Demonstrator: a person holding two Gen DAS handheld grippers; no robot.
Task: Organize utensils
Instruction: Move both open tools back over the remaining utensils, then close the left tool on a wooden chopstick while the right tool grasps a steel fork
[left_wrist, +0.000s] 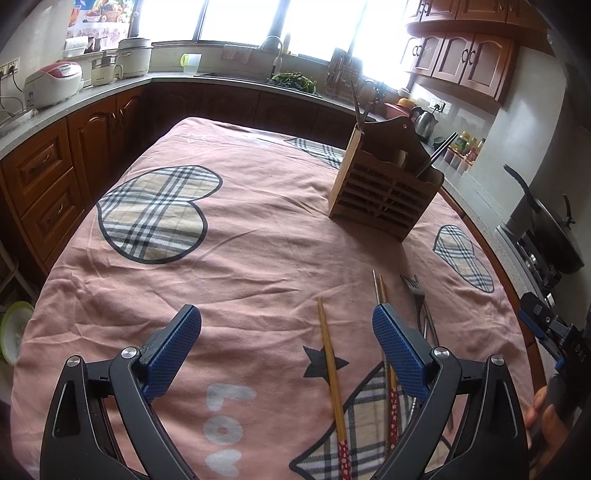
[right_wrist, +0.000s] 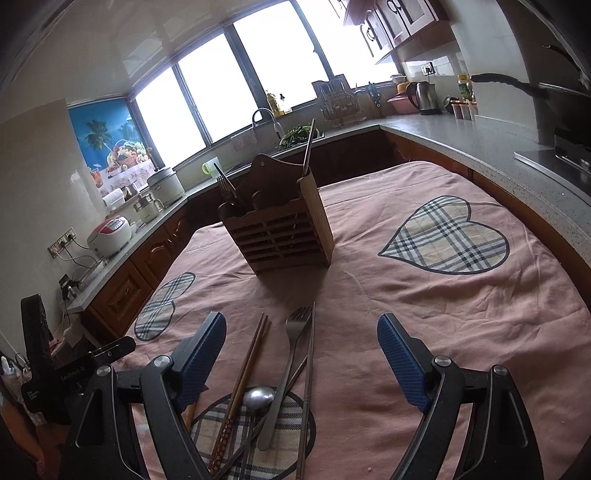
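Observation:
A wooden utensil holder stands upright on the pink cloth, with a fork and chopsticks sticking out of it. Loose utensils lie near the front edge: a wooden chopstick with a red end, a pair of chopsticks, a steel fork, a spoon and metal chopsticks. My left gripper hangs open above the single chopstick. My right gripper is open over the fork and chopsticks. Neither holds anything.
A pink cloth with plaid hearts covers the table. Counters run around it, with rice cookers at the left, a sink at the back, a kettle and a stove with a pan at the right.

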